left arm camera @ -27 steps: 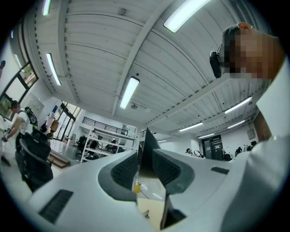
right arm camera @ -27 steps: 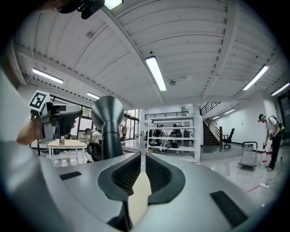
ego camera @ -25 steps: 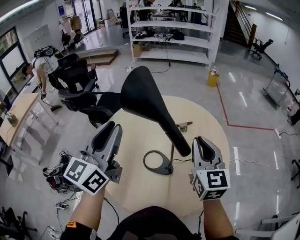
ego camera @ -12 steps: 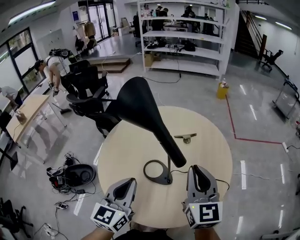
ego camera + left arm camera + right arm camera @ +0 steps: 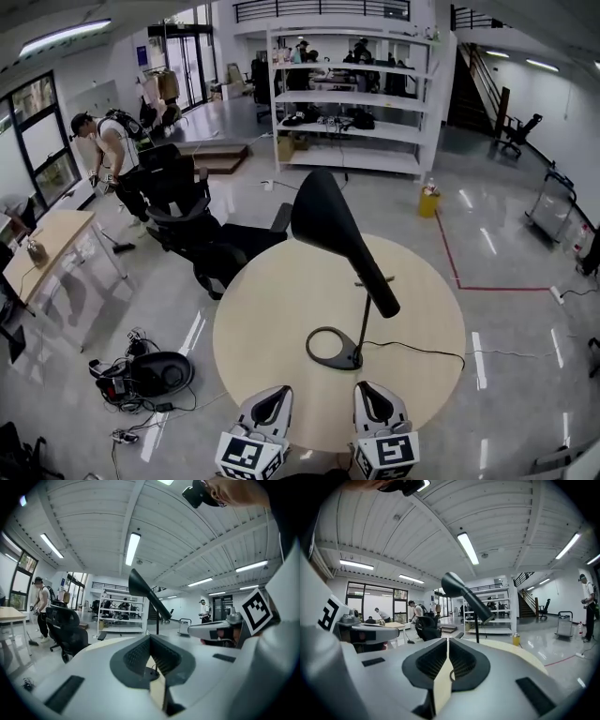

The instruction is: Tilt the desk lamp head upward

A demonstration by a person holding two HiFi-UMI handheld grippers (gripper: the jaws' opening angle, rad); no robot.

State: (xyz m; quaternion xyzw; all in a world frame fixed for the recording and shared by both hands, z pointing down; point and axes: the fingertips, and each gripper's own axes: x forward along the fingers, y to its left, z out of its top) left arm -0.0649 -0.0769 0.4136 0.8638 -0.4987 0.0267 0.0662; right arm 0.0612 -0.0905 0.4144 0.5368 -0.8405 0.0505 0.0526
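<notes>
1. Left gripper (image 5: 277,392) and right gripper (image 5: 367,386) are fully closed, nothing held; both are seen at the round table's (image 5: 253,309) near edge.
2. Desk lamp head (image 5: 328,220) is angled upward mid-table, well apart from both.
3. Tilt is judged done; cord (image 5: 412,349) and ring base (image 5: 335,348) are best left untouched.

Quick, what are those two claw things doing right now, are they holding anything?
Left gripper: closed, holding nothing.
Right gripper: closed, holding nothing.

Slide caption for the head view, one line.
Desk lamp, head angled upward, on round table; left hand-held gripper and right hand-held gripper shut, empty, at its near edge.
</notes>
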